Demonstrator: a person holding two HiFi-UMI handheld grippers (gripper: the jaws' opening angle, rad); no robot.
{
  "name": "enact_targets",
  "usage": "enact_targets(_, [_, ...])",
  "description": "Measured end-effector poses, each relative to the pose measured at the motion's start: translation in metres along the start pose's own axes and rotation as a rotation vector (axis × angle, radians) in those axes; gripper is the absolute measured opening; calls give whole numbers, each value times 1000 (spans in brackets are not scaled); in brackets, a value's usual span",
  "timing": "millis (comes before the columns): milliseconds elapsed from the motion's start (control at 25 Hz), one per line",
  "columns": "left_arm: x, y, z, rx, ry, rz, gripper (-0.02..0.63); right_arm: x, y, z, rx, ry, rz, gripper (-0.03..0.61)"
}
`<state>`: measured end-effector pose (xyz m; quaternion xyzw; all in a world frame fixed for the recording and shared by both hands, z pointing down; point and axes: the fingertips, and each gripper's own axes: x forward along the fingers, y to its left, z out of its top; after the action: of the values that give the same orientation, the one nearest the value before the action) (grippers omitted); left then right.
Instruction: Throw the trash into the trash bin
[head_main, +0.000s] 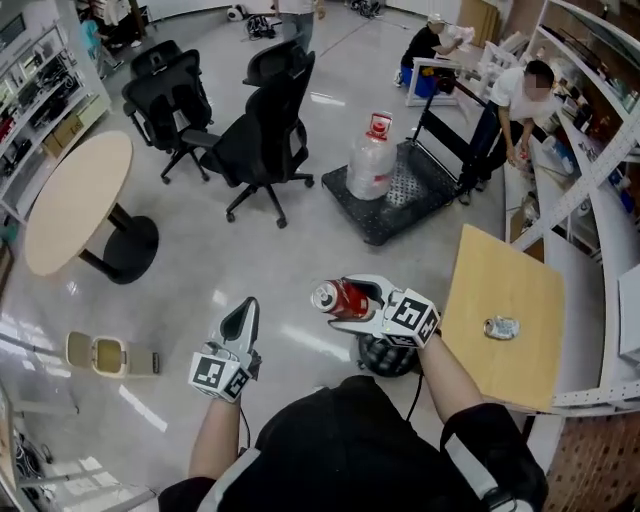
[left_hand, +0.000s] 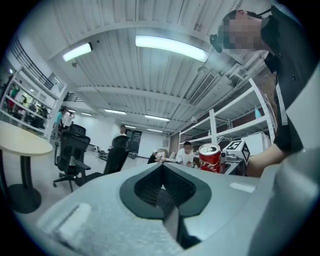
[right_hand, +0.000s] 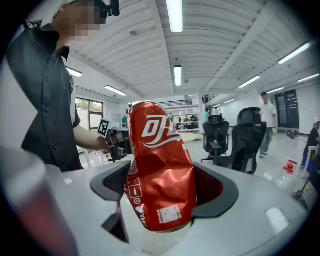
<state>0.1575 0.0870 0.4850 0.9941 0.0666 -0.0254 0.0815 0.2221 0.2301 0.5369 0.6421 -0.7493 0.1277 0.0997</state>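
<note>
A crushed red drink can (head_main: 338, 297) is clamped between the jaws of my right gripper (head_main: 350, 301), held out over the floor in front of me. In the right gripper view the dented can (right_hand: 159, 150) stands upright and fills the gap of the right gripper (right_hand: 162, 182), both pads pressing on it. My left gripper (head_main: 240, 322) is to the left of it, shut with nothing in it; in its own view the left gripper (left_hand: 161, 169) has its pads meeting, with the can (left_hand: 210, 156) off to the right. A beige bin with a lid (head_main: 100, 354) lies on the floor at the lower left.
A wooden table (head_main: 500, 375) at my right carries a small crushed silvery item (head_main: 501, 327). A black round object (head_main: 385, 358) sits below my right hand. Farther off are a round table (head_main: 75, 200), office chairs (head_main: 262, 140), a cart with a water jug (head_main: 372, 160), shelving and people.
</note>
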Motion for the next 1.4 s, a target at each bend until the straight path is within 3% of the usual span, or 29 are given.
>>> enact_targets(200, [-59,55,8,-13,-31,203,2,80,15,24,-52,14,182,388])
enact_targets(600, [-128,170,26,36,-80,523,2,228,6,77,-121,-31,474,388])
enact_targets(800, [-146,233,49,94,-88,652,2,306,-11,111,-148,-54,598,388])
enact_targets(1040, [-173,291,68,106,-114,790,2,390,-12,140,-180,-76,729,388])
enact_targets(1240, [-224,322,70,93,-121,940,2,456,19,153,-211,-44,861,388])
enact_targets(1400, [-296,344,74,107,-124,1049,2,511,72,164,-233,-21,951,388])
